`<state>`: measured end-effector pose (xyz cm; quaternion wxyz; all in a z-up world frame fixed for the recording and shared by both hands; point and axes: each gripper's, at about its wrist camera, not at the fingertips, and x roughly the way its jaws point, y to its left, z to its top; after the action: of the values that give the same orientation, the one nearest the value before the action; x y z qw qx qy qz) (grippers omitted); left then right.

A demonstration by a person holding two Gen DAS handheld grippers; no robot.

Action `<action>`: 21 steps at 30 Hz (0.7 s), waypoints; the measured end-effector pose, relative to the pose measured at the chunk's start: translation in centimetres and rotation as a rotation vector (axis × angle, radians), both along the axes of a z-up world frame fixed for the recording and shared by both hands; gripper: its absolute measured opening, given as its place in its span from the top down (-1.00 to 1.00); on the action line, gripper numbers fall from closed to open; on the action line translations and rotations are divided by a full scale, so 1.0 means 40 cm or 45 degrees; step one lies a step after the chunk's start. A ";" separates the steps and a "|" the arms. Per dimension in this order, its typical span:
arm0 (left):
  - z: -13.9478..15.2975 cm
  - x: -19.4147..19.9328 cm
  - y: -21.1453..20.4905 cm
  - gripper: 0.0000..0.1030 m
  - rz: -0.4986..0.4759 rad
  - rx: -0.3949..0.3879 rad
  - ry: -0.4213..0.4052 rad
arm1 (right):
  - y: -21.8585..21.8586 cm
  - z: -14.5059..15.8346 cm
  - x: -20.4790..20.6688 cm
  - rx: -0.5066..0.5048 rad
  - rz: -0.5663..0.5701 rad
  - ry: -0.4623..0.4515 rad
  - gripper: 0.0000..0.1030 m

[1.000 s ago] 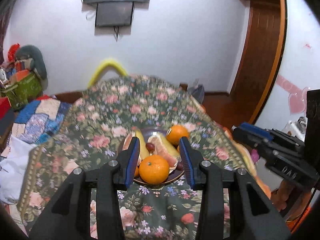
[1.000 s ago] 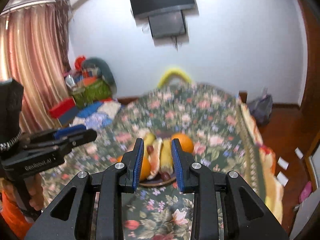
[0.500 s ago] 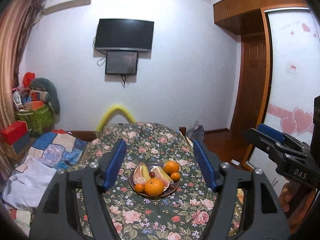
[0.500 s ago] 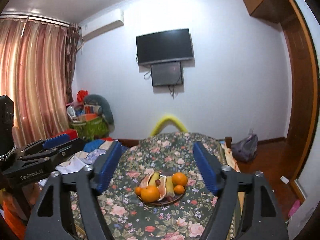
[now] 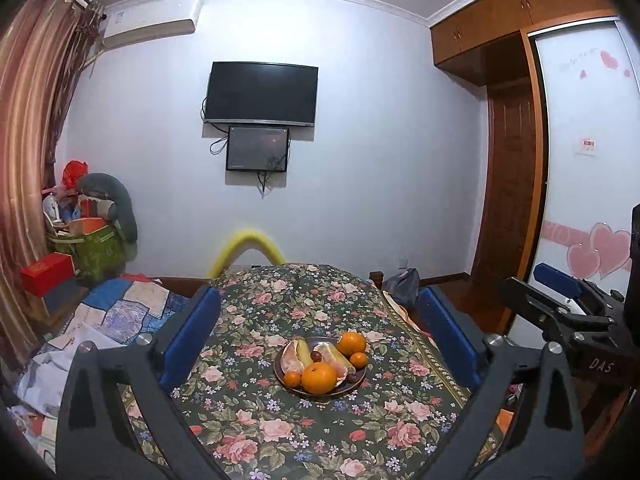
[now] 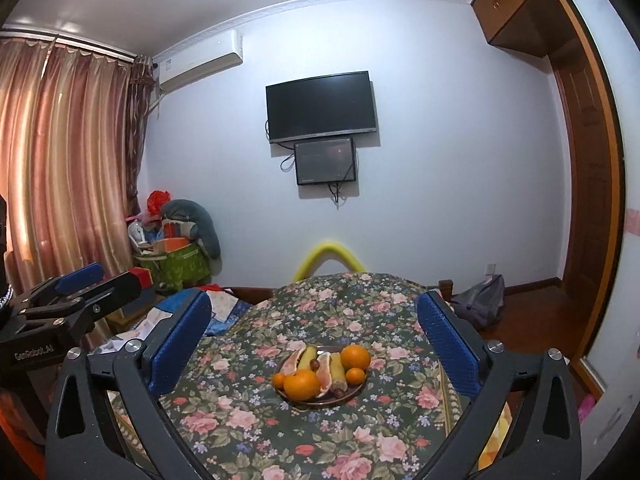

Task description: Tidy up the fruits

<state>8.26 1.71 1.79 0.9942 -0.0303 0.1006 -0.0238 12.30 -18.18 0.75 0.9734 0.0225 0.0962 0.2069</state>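
"GenRobot.AI" printed on left claw point(image 6: 76, 292) body, seen at 9 o'clock in right view; "DAS" readable on right claw point(image 5: 560, 292) body at 3 o'clock in left view. Both claws released, jaws opening wide, nothing between pads, touching nothing. Plate point(image 5: 298, 390) of fruit on floral bed cover point(image 5: 280, 432), dead centre ahead: large orange point(image 5: 319, 378) at 6 o'clock on plate, second orange point(image 5: 351, 343) at 1 o'clock.

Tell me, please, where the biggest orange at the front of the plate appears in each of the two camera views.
Left wrist view: the front orange sits low, at centre, on the plate.
Right wrist view: the front orange sits low, slightly left of centre.
Shared landmark: the wall television.
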 end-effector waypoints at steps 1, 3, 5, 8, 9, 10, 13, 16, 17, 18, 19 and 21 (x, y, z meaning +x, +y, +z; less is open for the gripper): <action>-0.001 -0.001 -0.001 -0.97 -0.009 -0.004 0.001 | -0.001 0.000 -0.004 0.000 -0.004 0.004 -0.99; 0.001 -0.006 -0.005 -0.99 -0.006 0.001 -0.003 | -0.002 -0.006 -0.009 -0.005 -0.011 0.003 -0.99; 0.003 -0.008 -0.006 -0.99 -0.003 0.005 -0.008 | -0.003 -0.006 -0.015 -0.008 -0.013 0.001 -1.00; 0.003 -0.010 -0.008 -0.99 -0.003 0.003 -0.006 | -0.004 -0.008 -0.019 -0.007 -0.013 0.000 -1.00; 0.003 -0.010 -0.008 -0.99 -0.001 0.004 -0.005 | -0.004 -0.007 -0.021 -0.006 -0.012 0.000 -1.00; 0.003 -0.008 -0.009 -0.99 0.001 0.004 -0.003 | -0.004 -0.007 -0.021 -0.006 -0.010 0.001 -1.00; -0.001 -0.006 -0.010 -0.99 0.001 0.004 0.002 | -0.009 -0.008 -0.025 -0.006 -0.006 0.003 -1.00; -0.002 -0.007 -0.014 -0.99 -0.001 0.012 0.008 | -0.010 -0.008 -0.025 -0.008 -0.009 0.002 -1.00; -0.002 -0.006 -0.014 -0.99 0.000 0.014 0.009 | -0.009 -0.008 -0.026 -0.008 -0.009 0.004 -1.00; -0.002 -0.007 -0.014 -0.99 0.000 0.016 0.009 | -0.009 -0.007 -0.026 -0.008 -0.009 0.005 -1.00; -0.003 -0.007 -0.015 -0.99 0.000 0.017 0.010 | -0.009 -0.006 -0.024 -0.008 -0.009 0.006 -1.00; -0.005 -0.007 -0.014 -0.99 -0.001 0.019 0.012 | -0.008 -0.005 -0.024 -0.010 -0.012 0.006 -1.00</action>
<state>7.96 1.14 1.58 0.9939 -0.0231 0.1056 -0.0234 11.34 -18.51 0.53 0.9742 0.0197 0.0991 0.2020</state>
